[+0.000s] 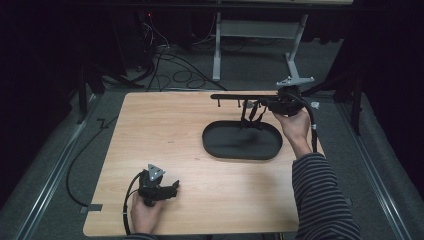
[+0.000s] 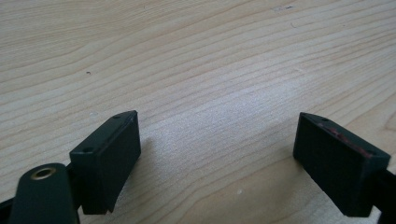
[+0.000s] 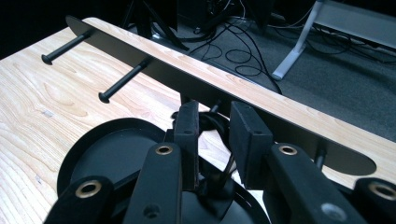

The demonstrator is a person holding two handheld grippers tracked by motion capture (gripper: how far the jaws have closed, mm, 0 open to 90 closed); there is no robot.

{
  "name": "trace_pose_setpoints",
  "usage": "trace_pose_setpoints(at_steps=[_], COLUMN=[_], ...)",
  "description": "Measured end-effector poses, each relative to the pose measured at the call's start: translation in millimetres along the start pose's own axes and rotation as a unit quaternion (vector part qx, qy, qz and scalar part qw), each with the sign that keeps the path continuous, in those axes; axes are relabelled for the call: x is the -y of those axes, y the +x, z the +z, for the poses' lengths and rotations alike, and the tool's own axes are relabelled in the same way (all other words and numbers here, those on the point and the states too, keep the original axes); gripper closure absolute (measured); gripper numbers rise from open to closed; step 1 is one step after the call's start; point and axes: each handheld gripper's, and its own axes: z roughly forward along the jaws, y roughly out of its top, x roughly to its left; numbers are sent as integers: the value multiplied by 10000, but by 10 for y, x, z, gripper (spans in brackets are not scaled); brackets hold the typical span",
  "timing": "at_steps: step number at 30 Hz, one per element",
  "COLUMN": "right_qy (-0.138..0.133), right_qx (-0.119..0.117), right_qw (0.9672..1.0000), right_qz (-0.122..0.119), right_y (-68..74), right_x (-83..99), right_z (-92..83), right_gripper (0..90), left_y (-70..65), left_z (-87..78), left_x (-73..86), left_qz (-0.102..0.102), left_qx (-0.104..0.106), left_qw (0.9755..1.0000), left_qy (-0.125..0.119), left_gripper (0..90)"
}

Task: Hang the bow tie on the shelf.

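Left tool (image 1: 172, 189) rests low on the wooden table (image 1: 165, 135) near its front edge, held in the left hand (image 1: 145, 215); jaws spread wide over bare wood, nothing between them. Right tool (image 3: 212, 128) is at the table's far right, over the black oval tray (image 1: 242, 140), jaws closed to a narrow gap on a thin upright of the black peg rack (image 3: 187, 79) standing in the tray.

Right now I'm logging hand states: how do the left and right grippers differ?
The left gripper has its jaws wide apart with bare table between them; the right gripper has its jaws close together at a black rack. The left sits low near the table's near edge; the right is raised above the black oval tray. Each is hand-held.
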Motion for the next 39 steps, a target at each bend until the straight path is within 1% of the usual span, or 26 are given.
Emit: trace_pose_setpoints(at_steps=[8,11,17,25,33,38,39], right_qy=[-78,-120,-188,-249,-361,-380,-383], right_qx=[-10,-3,-11,12,46,71,87], right_qw=[10000,9999,9997,9995,9990,9988,9985], right_qz=[52,72,168,195,277,314,379], right_y=[-31,-44,-60,-84,-143,-167,-181], right_x=[25,31,62,94,157,202,227], right_z=[-43,-85,-143,-212,-325,-373,-394], right_gripper=[743,743,728,719,701,690,683], left_y=[0,0,0,0,0,0,0], left_z=[0,0,0,0,0,0,0], left_x=[0,0,0,0,0,0,0], left_qz=[1,1,1,0,0,0,0], left_qx=[-1,-1,-1,0,0,0,0], left_qw=[10000,10000,10000,10000,10000,10000,10000], left_qy=[0,1,1,0,0,1,0], left_gripper=[154,154,154,154,154,154,154])
